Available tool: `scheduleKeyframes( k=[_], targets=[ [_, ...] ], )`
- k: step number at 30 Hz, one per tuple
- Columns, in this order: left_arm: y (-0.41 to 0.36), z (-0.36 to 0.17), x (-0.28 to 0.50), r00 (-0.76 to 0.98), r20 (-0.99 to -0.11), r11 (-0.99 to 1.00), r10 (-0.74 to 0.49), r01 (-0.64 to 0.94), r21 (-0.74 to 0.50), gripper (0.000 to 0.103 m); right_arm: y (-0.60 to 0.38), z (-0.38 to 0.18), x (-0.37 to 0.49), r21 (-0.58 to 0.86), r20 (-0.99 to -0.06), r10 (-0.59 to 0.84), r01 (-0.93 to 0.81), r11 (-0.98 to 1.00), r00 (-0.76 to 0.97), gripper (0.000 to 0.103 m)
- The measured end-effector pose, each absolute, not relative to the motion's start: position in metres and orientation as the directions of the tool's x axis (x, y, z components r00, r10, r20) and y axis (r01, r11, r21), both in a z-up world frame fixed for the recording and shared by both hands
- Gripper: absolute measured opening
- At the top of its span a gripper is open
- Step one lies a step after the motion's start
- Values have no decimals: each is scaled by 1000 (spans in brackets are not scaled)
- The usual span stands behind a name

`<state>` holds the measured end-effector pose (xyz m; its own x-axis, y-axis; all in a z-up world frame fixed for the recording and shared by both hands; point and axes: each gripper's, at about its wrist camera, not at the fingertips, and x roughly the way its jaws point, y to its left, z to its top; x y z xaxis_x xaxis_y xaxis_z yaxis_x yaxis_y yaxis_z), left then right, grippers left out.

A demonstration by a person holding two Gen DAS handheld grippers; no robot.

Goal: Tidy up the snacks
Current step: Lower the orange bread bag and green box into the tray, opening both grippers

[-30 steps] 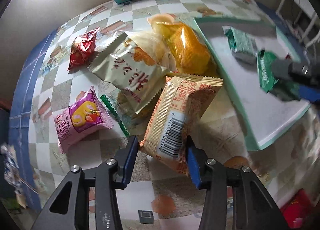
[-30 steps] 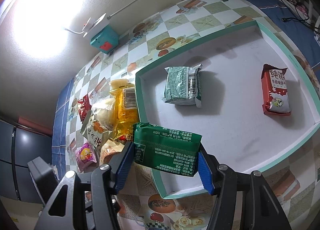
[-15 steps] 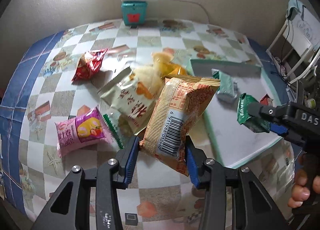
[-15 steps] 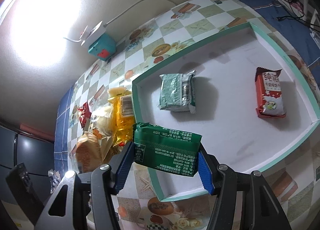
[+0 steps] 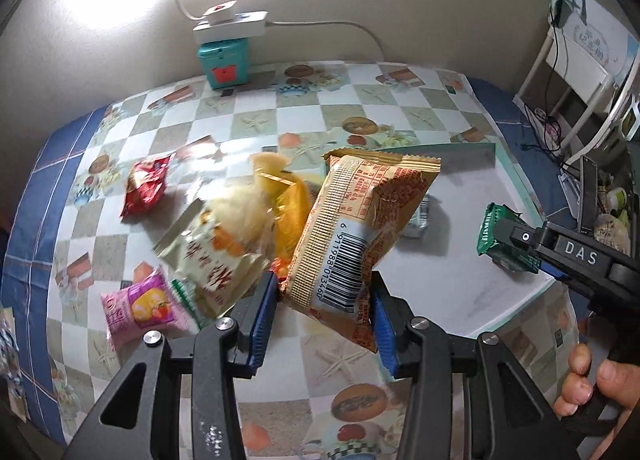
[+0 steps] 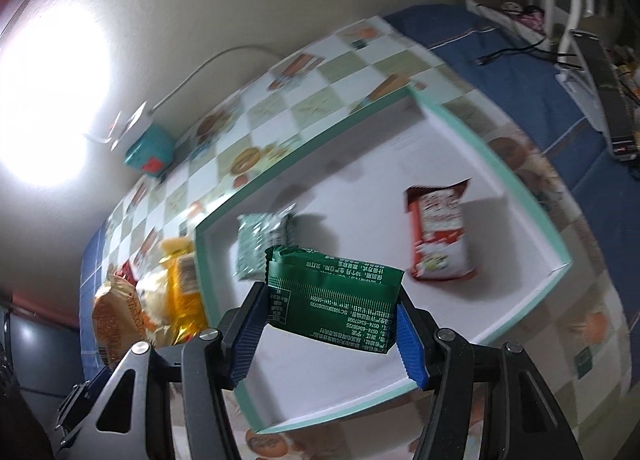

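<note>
My left gripper [image 5: 323,312] is shut on an orange snack pack with a barcode [image 5: 356,236], lifted clear of the checked tablecloth. The same pack [image 6: 116,320] appears at the left of the right wrist view. My right gripper [image 6: 330,324] is shut on a dark green packet [image 6: 334,304] above the near part of the white tray with a teal rim [image 6: 516,195]; that gripper [image 5: 520,248] and the green packet [image 5: 490,232] also show at the right of the left wrist view. A pale green packet [image 6: 260,244] and a red-and-white packet [image 6: 440,236] lie in the tray.
A heap on the cloth holds a beige bag [image 5: 212,256], a yellow bag [image 5: 288,199], a pink pack [image 5: 140,304] and a red pack [image 5: 146,187]. A teal box with a white power strip [image 5: 226,59] stands by the wall. A white rack [image 5: 576,71] stands at the right.
The left gripper has risen with the orange pack, lifting it off the heap. The right gripper has carried the green packet further over the tray and turned.
</note>
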<state>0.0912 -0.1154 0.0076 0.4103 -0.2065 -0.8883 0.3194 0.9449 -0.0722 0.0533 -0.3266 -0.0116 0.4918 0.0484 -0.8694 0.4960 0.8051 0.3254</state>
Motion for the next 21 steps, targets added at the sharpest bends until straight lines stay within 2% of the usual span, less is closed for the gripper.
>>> scheduleKeyframes(
  k=[8,21],
  targets=[
    [-164,-10,95,343,-902,917,-260,380,-120,46,-352,-12,46,291,-877,-15,557,778,480,63],
    [-185,-52,93,251,-949,919,-193,384,-86,47,-345,-53,52,241,-933,33,552,799,359,63]
  ],
)
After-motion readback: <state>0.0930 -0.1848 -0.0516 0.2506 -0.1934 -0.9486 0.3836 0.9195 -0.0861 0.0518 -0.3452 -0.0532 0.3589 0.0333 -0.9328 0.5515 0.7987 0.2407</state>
